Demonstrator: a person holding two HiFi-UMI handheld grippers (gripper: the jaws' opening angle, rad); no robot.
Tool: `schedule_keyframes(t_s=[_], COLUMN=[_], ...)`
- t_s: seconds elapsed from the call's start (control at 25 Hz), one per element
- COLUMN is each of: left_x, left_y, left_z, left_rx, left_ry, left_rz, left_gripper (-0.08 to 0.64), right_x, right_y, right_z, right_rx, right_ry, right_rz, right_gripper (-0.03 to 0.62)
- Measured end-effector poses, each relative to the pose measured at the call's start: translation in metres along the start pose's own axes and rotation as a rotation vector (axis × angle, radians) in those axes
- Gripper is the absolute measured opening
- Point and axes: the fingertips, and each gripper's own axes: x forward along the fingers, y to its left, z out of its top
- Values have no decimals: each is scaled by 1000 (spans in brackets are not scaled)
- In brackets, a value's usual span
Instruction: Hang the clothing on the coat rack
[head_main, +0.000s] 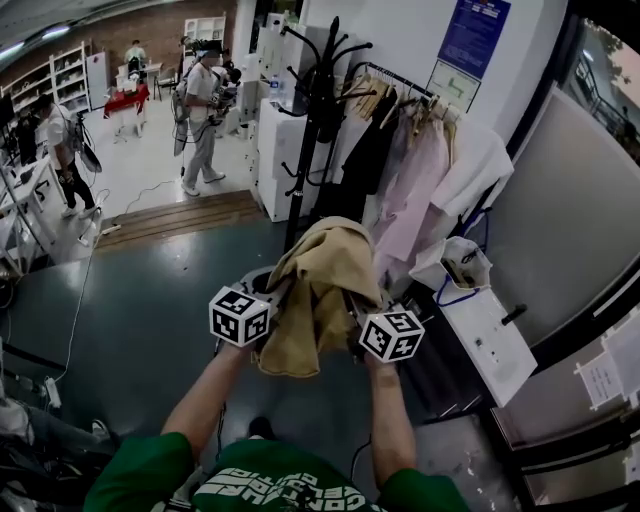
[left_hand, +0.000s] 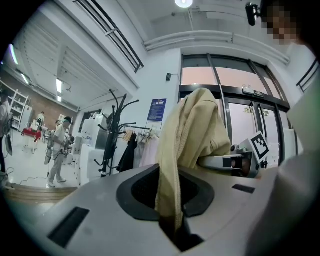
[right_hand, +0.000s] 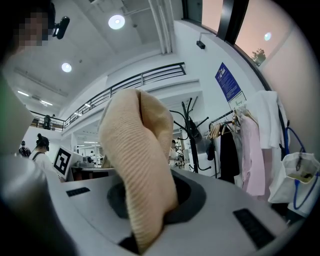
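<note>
A tan knitted garment (head_main: 318, 290) hangs bunched between my two grippers, held up in front of the black coat rack (head_main: 317, 110). My left gripper (head_main: 262, 296) is shut on one part of the tan garment (left_hand: 190, 145). My right gripper (head_main: 366, 312) is shut on another ribbed fold of the tan garment (right_hand: 142, 165). The coat rack (left_hand: 112, 132) stands a few steps ahead, its curved hooks bare at the top; it also shows in the right gripper view as the coat rack (right_hand: 190, 135).
Right of the rack a rail (head_main: 420, 95) holds pink, white and dark clothes. A white bag with blue straps (head_main: 458, 265) hangs by the wall. White cabinets (head_main: 275, 150) stand behind the rack. People (head_main: 200, 110) work in the far room beyond a wooden step (head_main: 180, 218).
</note>
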Motion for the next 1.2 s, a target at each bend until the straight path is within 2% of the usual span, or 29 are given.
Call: schedule_keyframes(t_s=[0.32, 0.56, 0.92, 1.2], left_x=[43, 69, 126, 181], left_y=[45, 62, 87, 102], left_z=[-3, -11, -11, 0], left_rx=[-5, -16, 24, 17], left_ry=[23, 45, 69, 34], left_rz=[2, 21, 58, 119], left_gripper=[43, 43, 43, 43], right_x=[47, 65, 104, 134], right_y=[-36, -63, -118, -172], right_z=[-6, -12, -8, 13], right_rx=[25, 40, 53, 12], right_ry=[-1, 14, 14, 20], right_rz=[-17, -22, 43, 97], right_gripper=[44, 44, 44, 44])
